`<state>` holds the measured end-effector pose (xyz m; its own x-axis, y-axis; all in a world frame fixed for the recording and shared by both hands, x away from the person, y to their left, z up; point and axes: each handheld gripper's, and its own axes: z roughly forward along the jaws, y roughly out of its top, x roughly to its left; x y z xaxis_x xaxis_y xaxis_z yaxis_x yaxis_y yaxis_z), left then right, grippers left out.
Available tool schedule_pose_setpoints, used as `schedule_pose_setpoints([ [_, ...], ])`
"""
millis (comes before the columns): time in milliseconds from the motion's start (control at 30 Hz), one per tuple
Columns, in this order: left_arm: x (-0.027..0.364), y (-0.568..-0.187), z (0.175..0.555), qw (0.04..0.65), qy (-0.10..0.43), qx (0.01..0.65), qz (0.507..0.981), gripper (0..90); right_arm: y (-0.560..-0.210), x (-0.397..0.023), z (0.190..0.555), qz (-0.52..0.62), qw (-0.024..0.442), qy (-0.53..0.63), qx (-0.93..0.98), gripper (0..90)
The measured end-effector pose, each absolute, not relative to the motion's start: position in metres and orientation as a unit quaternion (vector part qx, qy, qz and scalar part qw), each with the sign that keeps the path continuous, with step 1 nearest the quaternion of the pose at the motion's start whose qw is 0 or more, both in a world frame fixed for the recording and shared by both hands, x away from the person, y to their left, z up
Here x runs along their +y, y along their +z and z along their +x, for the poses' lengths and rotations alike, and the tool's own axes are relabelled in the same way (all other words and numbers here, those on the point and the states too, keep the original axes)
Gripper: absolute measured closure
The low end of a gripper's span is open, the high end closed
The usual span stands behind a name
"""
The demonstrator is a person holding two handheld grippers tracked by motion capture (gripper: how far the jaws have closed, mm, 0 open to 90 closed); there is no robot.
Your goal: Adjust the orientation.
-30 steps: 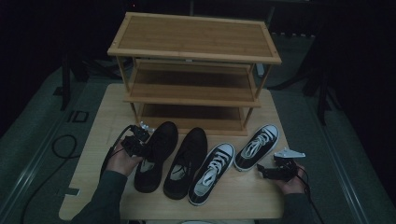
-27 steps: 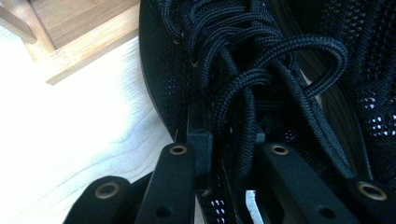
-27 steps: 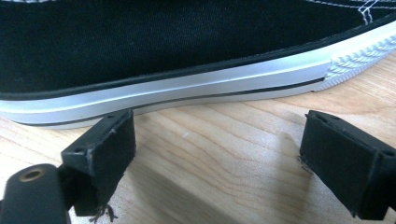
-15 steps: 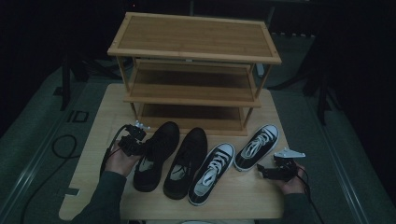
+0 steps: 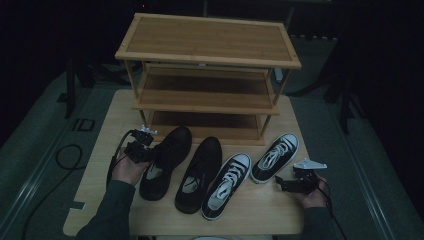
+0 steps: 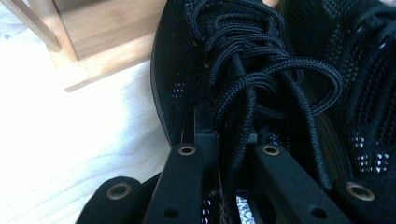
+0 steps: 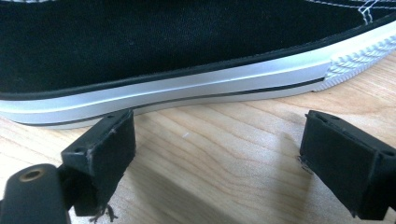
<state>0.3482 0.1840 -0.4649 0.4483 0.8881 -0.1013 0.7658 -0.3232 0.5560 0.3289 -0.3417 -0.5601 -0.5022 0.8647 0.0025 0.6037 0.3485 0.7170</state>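
Closure of your left tongs on the leftmost black shoe is the change to note: their jaws have just been drawing together, and in the left gripper view they now stand close, pinching the shoe's black laces and the upper at the throat. In the high view a second ago the same tongs sat wider at that shoe's outer flank; the shoe itself has not shifted on the counter. Judged from this, the grasp is made and the lift has not begun; the sole appears to rest flat.

Moving rightward: the second black shoe lies just beside the first, toe toward the wooden shoe rack, whose three shelves stand bare. Next come two black-and-white sneakers, the nearer sneaker angled toward the rack and the farther sneaker near the rack's right leg.

At the far right, your right tongs rest low on the counter with jaws spread wide and nothing between them. The right gripper view looks between the two pads at the white sidewall of the farther sneaker, close ahead but untouched.

For the work in hand, which reads as loading shoes onto the rack, you hold the first shoe by soft lacing, so expect it to hang toe-down or swing when raised.
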Motion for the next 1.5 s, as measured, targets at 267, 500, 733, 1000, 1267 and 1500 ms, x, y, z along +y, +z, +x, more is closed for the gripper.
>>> schedule_pose_setpoints([
  [267, 0.183, -0.462, 0.357, 0.275, 0.118, 0.521, 0.799, 86.3, -0.56, -0.342, 0.329, 0.46, 0.193, 0.338, 0.798, 10.3],
  [500, 0.18, -0.461, 0.365, 0.273, 0.129, 0.527, 0.794, 86.3, -0.56, -0.342, 0.329, 0.46, 0.193, 0.338, 0.798, 10.3],
  [733, 0.181, -0.46, 0.375, 0.272, 0.135, 0.539, 0.786, 86.3, -0.56, -0.342, 0.329, 0.46, 0.193, 0.338, 0.798, 10.3],
  [1000, 0.179, -0.459, 0.385, 0.272, 0.149, 0.55, 0.776, 86.2, -0.56, -0.342, 0.329, 0.46, 0.193, 0.338, 0.798, 10.3],
  [1267, 0.175, -0.461, 0.396, 0.273, 0.162, 0.565, 0.762, 86.3, -0.56, -0.342, 0.329, 0.46, 0.193, 0.338, 0.798, 10.3],
  [1500, 0.167, -0.464, 0.41, 0.274, 0.178, 0.578, 0.748, 86.3, -0.56, -0.342, 0.329, 0.46, 0.193, 0.338, 0.798, 10.3],
])
